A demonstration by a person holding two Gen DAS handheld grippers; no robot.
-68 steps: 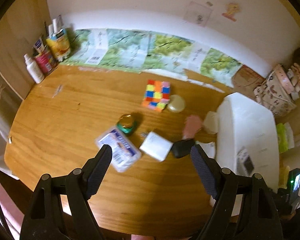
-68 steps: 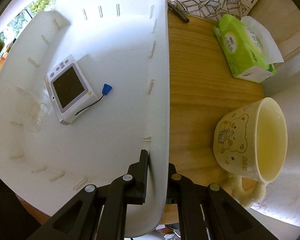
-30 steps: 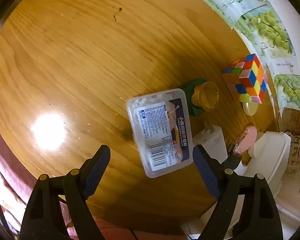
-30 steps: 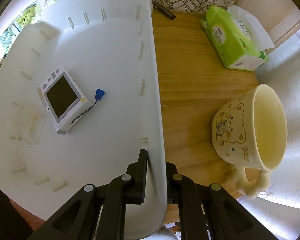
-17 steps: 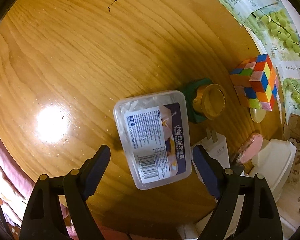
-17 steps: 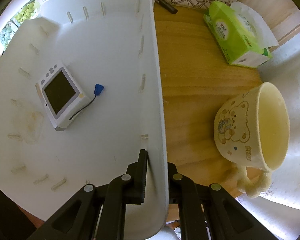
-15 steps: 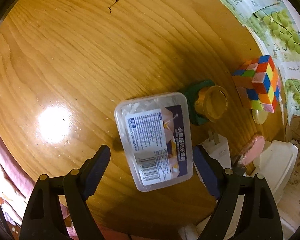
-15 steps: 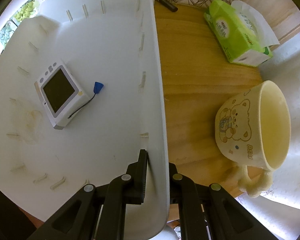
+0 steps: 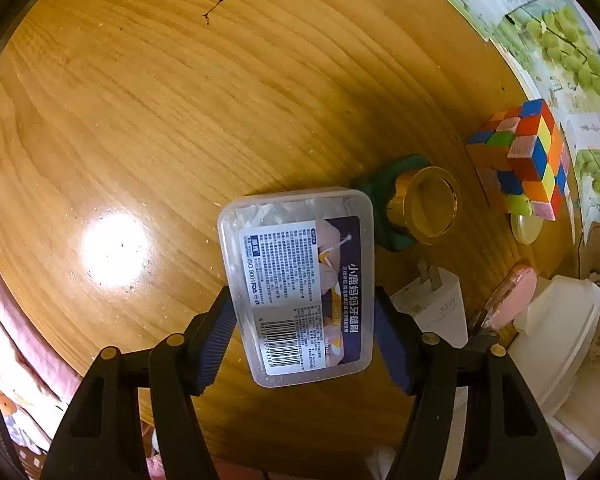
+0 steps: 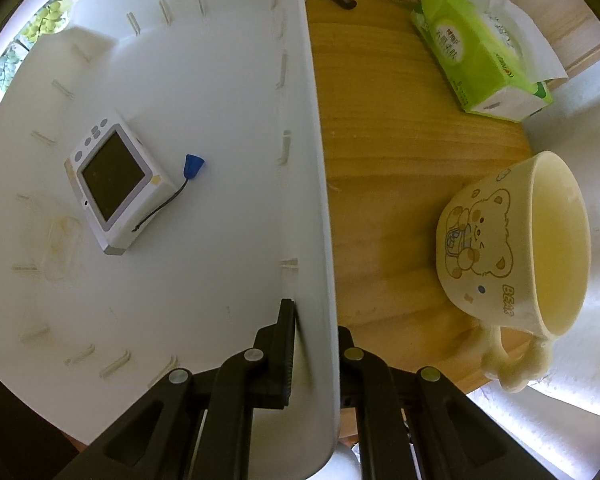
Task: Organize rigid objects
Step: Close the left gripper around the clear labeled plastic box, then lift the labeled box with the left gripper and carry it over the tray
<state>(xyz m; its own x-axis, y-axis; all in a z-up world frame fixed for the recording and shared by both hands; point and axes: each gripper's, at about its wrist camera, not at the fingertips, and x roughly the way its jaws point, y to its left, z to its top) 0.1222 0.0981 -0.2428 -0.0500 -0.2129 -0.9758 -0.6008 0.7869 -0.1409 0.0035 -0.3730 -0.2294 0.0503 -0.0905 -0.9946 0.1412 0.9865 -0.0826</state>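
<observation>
Since half a second ago the left gripper [image 9: 302, 336] has been closing its jaws, and both pads now press the long sides of the clear box [image 9: 298, 284], which earlier lay between them untouched. That box, labelled with print and a barcode, sits on the wooden table [image 9: 180, 100] at the middle of the left wrist view, tilted a little against the jaws' line.

Going by size: the white bin [image 10: 160, 60] fills the left half of the right wrist view, and its right wall is pinched between the nearly closed jaws of the right gripper [image 10: 314, 344], one pad inside, one outside. A small white device [image 10: 114, 178] with a dark screen lies flat on the bin's floor, a thin cord with a blue cap [image 10: 193, 166] trailing from it. Right of the bin, on the table, stands a cream bear mug [image 10: 516, 252], with a green tissue pack [image 10: 476, 44] further back.

In the left wrist view, the colour cube [image 9: 520, 156] stands near the table's far edge. A gold-rimmed green jar [image 9: 416, 204] is just beside the box's top right corner. A white charger [image 9: 432, 304] lies just right of the box, a pink item [image 9: 512, 298] beyond it, next to the bin's corner. A small pale disc [image 9: 526, 228] lies by the cube's lower edge.
</observation>
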